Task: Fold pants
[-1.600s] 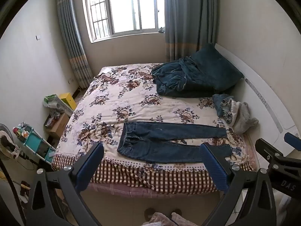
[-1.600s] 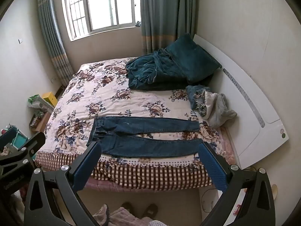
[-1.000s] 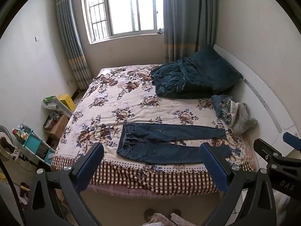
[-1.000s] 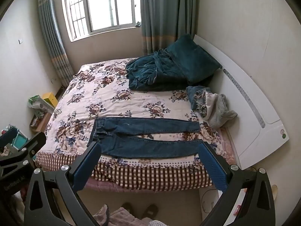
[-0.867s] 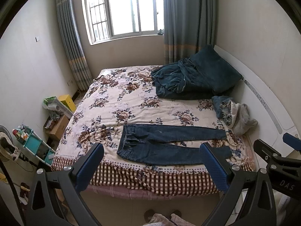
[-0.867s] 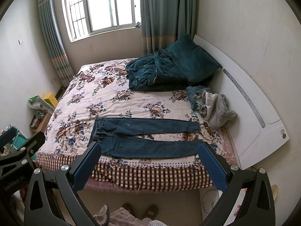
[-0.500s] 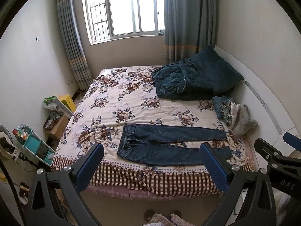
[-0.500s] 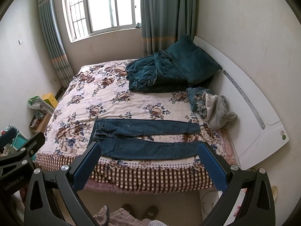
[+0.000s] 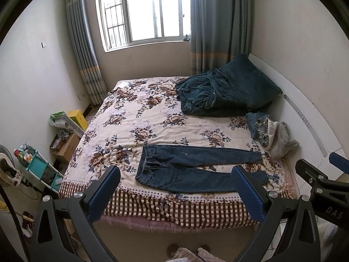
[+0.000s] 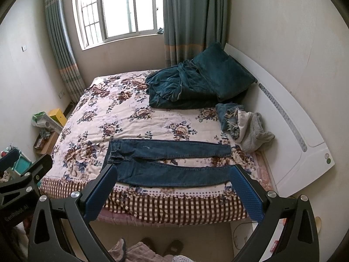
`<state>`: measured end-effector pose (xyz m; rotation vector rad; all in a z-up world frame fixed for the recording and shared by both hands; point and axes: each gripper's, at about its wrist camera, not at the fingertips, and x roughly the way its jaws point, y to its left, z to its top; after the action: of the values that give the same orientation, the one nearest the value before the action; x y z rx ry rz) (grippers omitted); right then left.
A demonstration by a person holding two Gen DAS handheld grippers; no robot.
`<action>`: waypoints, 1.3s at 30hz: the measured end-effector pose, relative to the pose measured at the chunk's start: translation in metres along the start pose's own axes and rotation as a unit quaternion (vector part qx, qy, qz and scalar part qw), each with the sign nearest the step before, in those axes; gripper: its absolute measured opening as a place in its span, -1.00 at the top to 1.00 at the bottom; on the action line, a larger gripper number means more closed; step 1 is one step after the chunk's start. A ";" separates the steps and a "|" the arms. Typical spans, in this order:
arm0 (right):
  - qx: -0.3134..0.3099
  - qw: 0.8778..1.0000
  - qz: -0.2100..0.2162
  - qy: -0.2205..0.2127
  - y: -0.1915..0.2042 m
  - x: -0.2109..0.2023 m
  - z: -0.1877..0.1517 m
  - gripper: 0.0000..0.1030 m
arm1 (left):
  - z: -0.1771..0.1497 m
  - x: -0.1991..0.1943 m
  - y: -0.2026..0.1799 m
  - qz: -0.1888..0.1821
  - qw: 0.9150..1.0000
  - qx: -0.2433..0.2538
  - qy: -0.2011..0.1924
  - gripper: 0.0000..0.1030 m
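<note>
Standing back from the bed [image 9: 139, 205], both tools are up in the air with nothing in them: the left gripper [image 9: 174, 194] and right gripper [image 10: 174, 194] each have their fingers spread wide. One pair of pants [image 9: 192, 168] lies flat in the lower middle of the frame, waistband left, the two legs running right and splayed a bit apart.

I'd say the first fold goes best if you grab the near leg at waistband and cuff together, then lay it evenly over the far one.

Count: one teal blanket heap [image 9: 224, 91] upper right, one small clothes pile [image 9: 270, 133] at right, two curtains.
</note>
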<state>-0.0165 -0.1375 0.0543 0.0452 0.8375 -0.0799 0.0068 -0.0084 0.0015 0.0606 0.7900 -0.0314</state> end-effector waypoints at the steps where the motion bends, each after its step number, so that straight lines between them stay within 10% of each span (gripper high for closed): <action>1: 0.000 1.000 -0.001 0.000 0.000 0.000 0.000 -1.00 | 0.000 0.000 0.000 0.001 1.000 0.000 0.000 -1.00; 39: 0.006 1.000 0.004 -0.006 -0.003 -0.006 0.001 -1.00 | 0.011 0.001 0.002 0.001 1.000 -0.002 -0.003 -1.00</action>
<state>-0.0200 -0.1405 0.0588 0.0602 0.8256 -0.0772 0.0153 -0.0074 0.0083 0.0568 0.7834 -0.0275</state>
